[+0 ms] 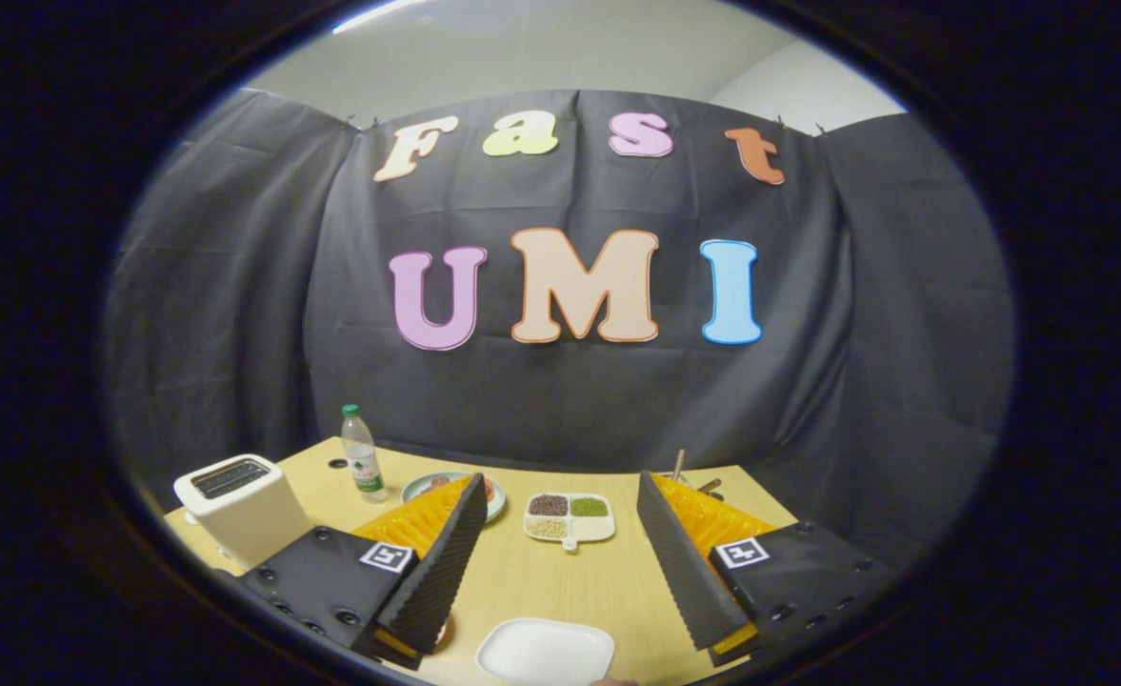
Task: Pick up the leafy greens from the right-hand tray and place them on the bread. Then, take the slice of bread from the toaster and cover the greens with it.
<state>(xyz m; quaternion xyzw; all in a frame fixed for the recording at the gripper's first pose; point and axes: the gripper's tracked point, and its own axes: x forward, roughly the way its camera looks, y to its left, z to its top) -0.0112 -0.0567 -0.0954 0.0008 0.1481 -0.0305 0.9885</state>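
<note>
Black cloth backs a pale wooden table. At its left corner stands the white toaster, its slots dark. Right of the toaster come a water bottle, a round plate, then a divided dish. The gripper hangs empty, fingers wide apart, above a white tray.
</note>
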